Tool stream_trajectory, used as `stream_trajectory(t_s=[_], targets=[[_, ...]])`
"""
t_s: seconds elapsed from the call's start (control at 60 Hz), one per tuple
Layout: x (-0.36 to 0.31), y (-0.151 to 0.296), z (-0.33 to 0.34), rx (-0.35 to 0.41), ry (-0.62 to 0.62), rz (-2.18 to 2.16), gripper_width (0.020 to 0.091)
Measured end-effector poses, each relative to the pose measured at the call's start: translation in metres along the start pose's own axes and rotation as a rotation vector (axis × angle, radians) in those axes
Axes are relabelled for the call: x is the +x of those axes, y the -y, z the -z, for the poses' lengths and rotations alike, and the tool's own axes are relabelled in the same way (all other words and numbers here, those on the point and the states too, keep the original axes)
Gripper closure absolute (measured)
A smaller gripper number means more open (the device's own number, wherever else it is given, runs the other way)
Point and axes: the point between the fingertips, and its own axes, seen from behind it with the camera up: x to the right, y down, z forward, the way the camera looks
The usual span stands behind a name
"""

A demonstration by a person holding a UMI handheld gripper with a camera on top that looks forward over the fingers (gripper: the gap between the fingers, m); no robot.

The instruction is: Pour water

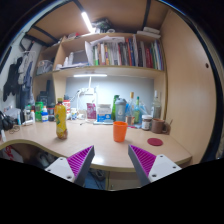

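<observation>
Gripper view shows us our gripper (111, 163) held above the near edge of a pale wooden tabletop (100, 150), with its jaws standing apart and nothing between them. The magenta pads (78, 160) face each other across an open gap.

Beyond the jaws, roughly in line with the gap, we see an orange cup (120, 131) standing upright on the tabletop, well apart from the fingers. Just behind it stands a clear bottle with a blue cap (120, 108), also upright; we cannot tell whether it holds water. To the left of the cup, a yellow bottle (61, 121) stands upright on its own, near the curved front of the tabletop.

To the right of the cup, a flat magenta disc (154, 142) lies on the tabletop, and past it sits a small brown mug (160, 126). Further back, against the wall, we see a cluster of small containers and boxes too small to tell apart.

Above the tabletop, a wooden shelf (105, 70) carries a row of upright books (125, 52), and a strip light (87, 21) glows on the ceiling.
</observation>
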Motion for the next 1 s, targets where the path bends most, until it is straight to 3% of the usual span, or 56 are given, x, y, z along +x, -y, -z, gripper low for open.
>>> stream_trajectory(t_s=[0.383, 0.65, 0.817, 1.0], targets=[[-0.070, 0.018, -0.011, 0.022, 0.085, 0.017, 0.0316], [-0.182, 0.043, -0.064, 0.052, 0.198, -0.040, 0.0314], [-0.241, 0.048, -0.112, 0.045, 0.196, -0.015, 0.0313], [-0.257, 0.041, -0.169, 0.005, 0.118, 0.041, 0.0313]])
